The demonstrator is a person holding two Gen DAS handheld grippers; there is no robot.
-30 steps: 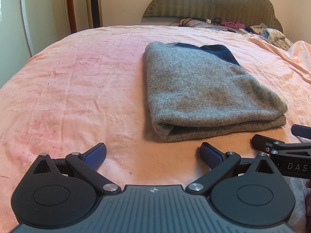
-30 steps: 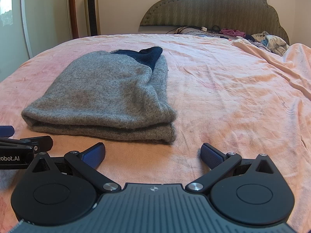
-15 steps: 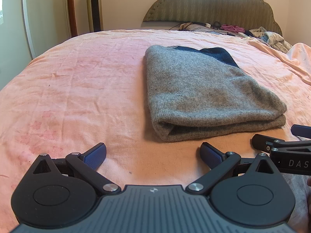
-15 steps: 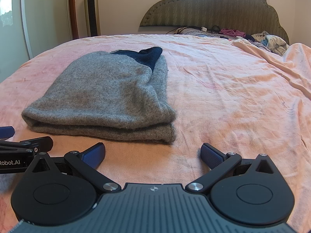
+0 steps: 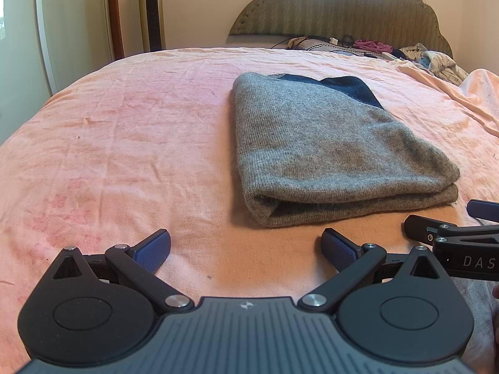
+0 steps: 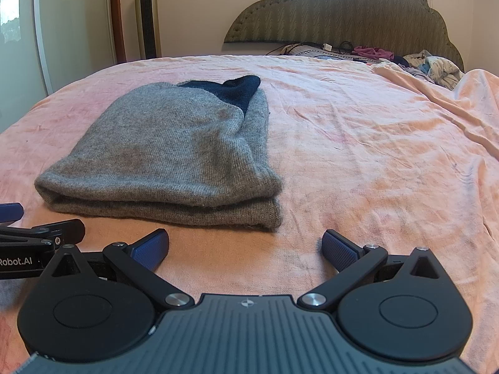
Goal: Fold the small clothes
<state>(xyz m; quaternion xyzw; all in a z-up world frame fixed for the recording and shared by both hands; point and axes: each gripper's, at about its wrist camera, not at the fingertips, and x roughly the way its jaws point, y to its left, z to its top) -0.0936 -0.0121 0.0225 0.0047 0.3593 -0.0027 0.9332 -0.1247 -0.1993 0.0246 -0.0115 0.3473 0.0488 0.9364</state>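
Note:
A grey knitted garment (image 5: 324,146) with a dark blue part at its far end lies folded flat on the pink bed. In the right wrist view the same grey garment (image 6: 174,152) lies ahead and to the left. My left gripper (image 5: 246,247) is open and empty, a short way in front of the garment's near folded edge. My right gripper (image 6: 246,246) is open too, holding nothing, near the garment's right corner. Each gripper shows at the edge of the other's view: the right gripper (image 5: 452,230) and the left gripper (image 6: 37,233).
The pink bedspread (image 5: 124,143) stretches wide to the left and rumples at the right (image 6: 405,143). A green headboard (image 6: 340,15) stands at the far end with a pile of loose clothes (image 6: 430,62) below it. A tower fan (image 6: 147,15) stands by the wall.
Both wrist views have tilted up slightly, so more of the wall and headboard shows. The garment lies as before and both grippers stay open.

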